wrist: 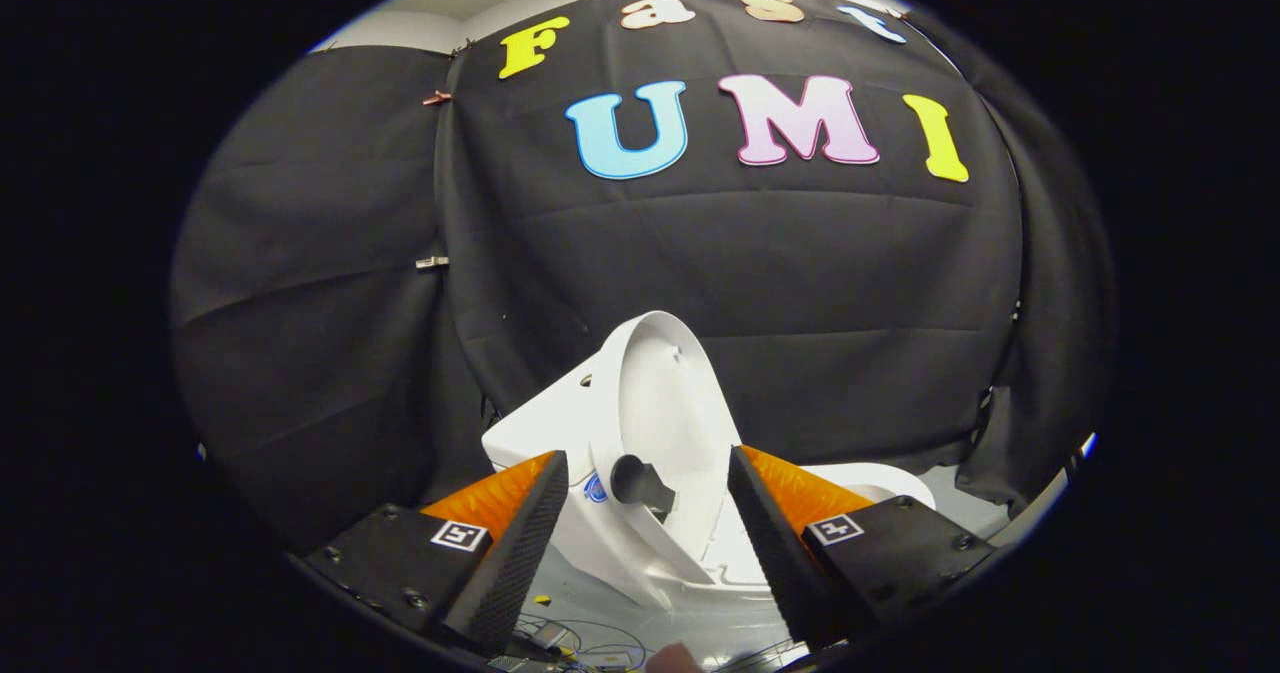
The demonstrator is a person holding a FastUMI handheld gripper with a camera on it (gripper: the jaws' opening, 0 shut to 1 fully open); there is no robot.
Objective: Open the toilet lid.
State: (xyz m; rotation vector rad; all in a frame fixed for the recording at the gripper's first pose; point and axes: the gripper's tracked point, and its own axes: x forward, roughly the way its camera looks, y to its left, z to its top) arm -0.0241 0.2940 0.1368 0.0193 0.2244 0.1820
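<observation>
Gripper (640,513) wide open (holding nothing), raised toilet lid (665,403) just ahead.

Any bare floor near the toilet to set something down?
Pale floor right of the toilet, up to the black cloth wall, looks bare. Crowded: cables on the floor beneath the open claw, and the raised lid standing beyond its fingers.
</observation>
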